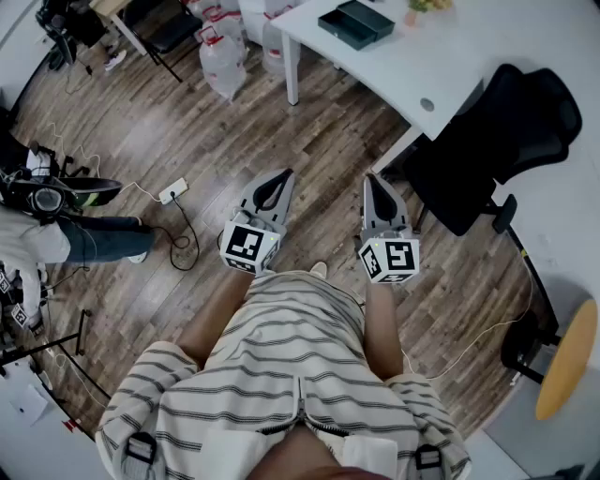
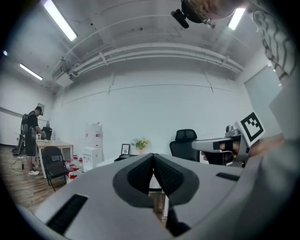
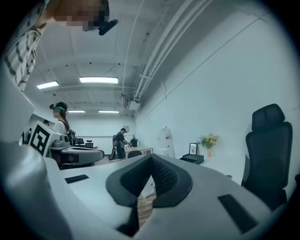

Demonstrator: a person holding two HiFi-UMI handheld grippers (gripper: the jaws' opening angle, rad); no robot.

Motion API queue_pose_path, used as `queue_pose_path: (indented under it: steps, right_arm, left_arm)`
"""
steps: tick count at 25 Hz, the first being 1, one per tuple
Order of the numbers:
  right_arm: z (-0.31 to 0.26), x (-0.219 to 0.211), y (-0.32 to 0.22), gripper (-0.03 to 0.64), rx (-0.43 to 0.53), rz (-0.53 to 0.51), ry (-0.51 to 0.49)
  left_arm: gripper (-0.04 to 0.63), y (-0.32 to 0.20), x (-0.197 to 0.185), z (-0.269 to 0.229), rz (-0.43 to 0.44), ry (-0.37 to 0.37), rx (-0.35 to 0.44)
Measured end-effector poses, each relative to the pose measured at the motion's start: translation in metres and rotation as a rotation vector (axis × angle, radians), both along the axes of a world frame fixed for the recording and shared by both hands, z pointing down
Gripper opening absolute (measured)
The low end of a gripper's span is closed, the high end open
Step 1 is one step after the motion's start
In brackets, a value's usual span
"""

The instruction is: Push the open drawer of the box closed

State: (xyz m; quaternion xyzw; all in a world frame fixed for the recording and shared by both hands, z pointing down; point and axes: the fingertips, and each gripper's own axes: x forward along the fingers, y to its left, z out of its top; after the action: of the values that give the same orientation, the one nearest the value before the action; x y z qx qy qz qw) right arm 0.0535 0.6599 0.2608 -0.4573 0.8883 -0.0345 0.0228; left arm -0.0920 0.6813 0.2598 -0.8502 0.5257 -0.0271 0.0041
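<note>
Holding level above the brown wood-plank floor (image 1: 281, 122), my left claw (image 1: 283, 176) and right claw (image 1: 372, 178) point forward side by side ahead of the person's cream knit shirt (image 1: 291, 375) with its thin dark stripes. Each is a pale grey moulded plastic wedge capped by a cube of black-and-white square markers.

Both claws are pinched together with nothing between them. In the left gripper view the ribbed black rubber pads (image 2: 141, 175) meet at the tip, and the right gripper view shows the same closed seam between its textured pads (image 3: 167, 176).

The task's thing, a flat dark green rectangular box (image 1: 367, 16), lies on the smooth white tabletop (image 1: 469, 66) at the far side of the room, well apart from both claws. A matching shallow drawer (image 1: 339, 30) juts from the side of the box nearer the tabletop's end, not yet pushed in.

A small bunch of yellow flowers (image 1: 427, 6) stands near the box. A black office chair (image 1: 497, 131) with a curved padded back sits against the tabletop's rounded edge. Clear plastic water jugs (image 1: 223, 61) with red handles cluster on the floor by the tabletop's white leg. A white power strip (image 1: 172, 191) trails a dark cable across the planks at the left, and a round yellow stool seat (image 1: 567, 361) shows at the right edge.
</note>
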Motion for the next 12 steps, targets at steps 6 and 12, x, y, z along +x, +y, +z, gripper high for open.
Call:
queue_pose_path:
  steps: [6,12]
  right_arm:
    - [-0.001,0.03,-0.013,0.005,0.0,-0.021,-0.03]
    - [-0.004,0.039,-0.032,0.008,0.018,-0.035,-0.013]
  left_arm:
    - [-0.003,-0.012,0.03,0.002,-0.04,0.007,-0.003]
    - [-0.003,-0.023,0.051,0.006,-0.053,-0.009,-0.021]
